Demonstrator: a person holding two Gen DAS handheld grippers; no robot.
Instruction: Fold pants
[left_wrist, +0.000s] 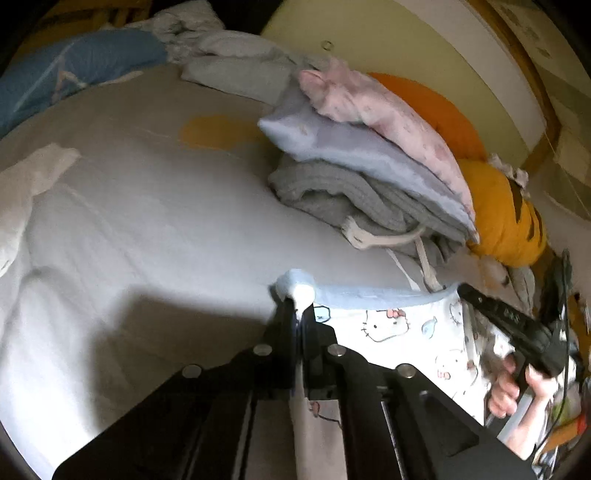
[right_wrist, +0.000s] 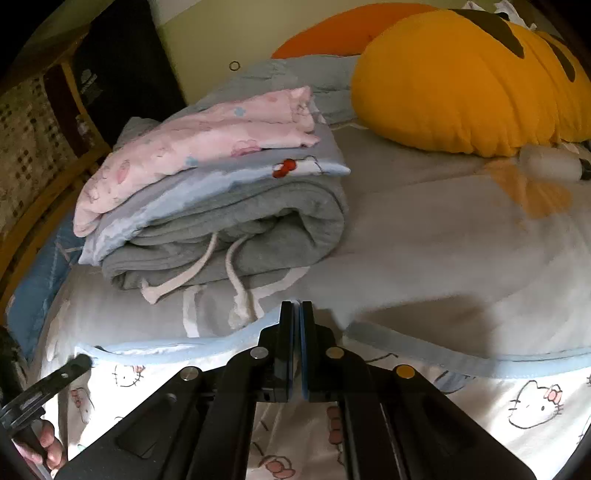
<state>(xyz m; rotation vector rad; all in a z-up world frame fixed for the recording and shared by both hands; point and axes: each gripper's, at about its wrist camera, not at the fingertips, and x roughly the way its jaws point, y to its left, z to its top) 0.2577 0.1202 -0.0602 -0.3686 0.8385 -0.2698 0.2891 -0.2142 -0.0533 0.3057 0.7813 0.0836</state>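
The pants (left_wrist: 406, 325) are white, printed with cartoon cat faces, pink bows and small blue drops, and finished with a pale blue waistband (left_wrist: 369, 293); they lie at the near edge of the bed (left_wrist: 166, 206), with the waistband stretched sideways between the two tools. The left gripper (left_wrist: 300, 299) has its fingers (left_wrist: 284, 314) clenched on one corner of the waistband, a tuft of blue and white cloth bunching up above the tips. In the right wrist view, the right gripper (right_wrist: 296, 314) has its fingers (right_wrist: 286, 325) pressed together with no visible gap, the waistband (right_wrist: 443, 350) running in from both sides to meet them; the cloth is pinched at or just behind the tips. In the left wrist view the right gripper (left_wrist: 465, 291) reaches the far end of the waistband, and the right hand (left_wrist: 517, 384) wraps its handle. Beyond the pants, on the pale grey bed sheet, stands a stack of folded garments: grey sweatpants (right_wrist: 229, 236) with white drawstrings at the bottom, a light blue piece (right_wrist: 221, 177) above them, and a pink printed piece (right_wrist: 199, 133) on top. To the right of the stack lies a yellow plush pillow (right_wrist: 461, 88) with dark stripes, and behind it an orange cushion (right_wrist: 332, 33) rests against the cream wall (left_wrist: 388, 37). A blue pillow (left_wrist: 74, 70) lies at the far left of the bed.
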